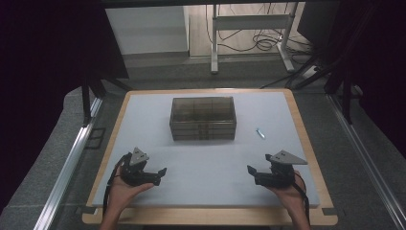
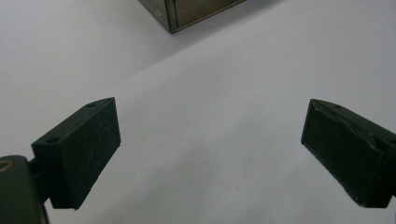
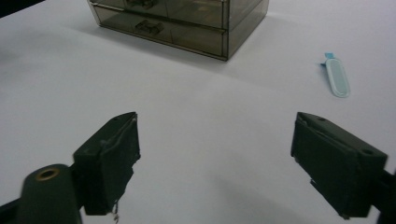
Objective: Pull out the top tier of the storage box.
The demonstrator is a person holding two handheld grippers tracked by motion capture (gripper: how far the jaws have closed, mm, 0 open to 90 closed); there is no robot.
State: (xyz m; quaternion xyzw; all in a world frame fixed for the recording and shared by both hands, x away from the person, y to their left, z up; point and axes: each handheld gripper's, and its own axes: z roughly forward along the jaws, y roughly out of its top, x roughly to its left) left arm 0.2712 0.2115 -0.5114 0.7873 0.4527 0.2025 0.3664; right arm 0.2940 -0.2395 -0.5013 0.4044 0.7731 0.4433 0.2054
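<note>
High view: both claws spread wide and empty above the white tabletop (image 1: pixel 206 167), left claw (image 1: pixel 160 173) and right claw (image 1: pixel 251 172) well apart, smoky drawer box (image 1: pixel 203 118) ahead between them, small pale-blue object (image 3: pixel 337 77) ahead-right of the right claw.

Grey carpet floor (image 1: pixel 57 158), white table legs (image 1: pixel 214 43), tangled cables (image 1: pixel 261 40) beyond.
</note>
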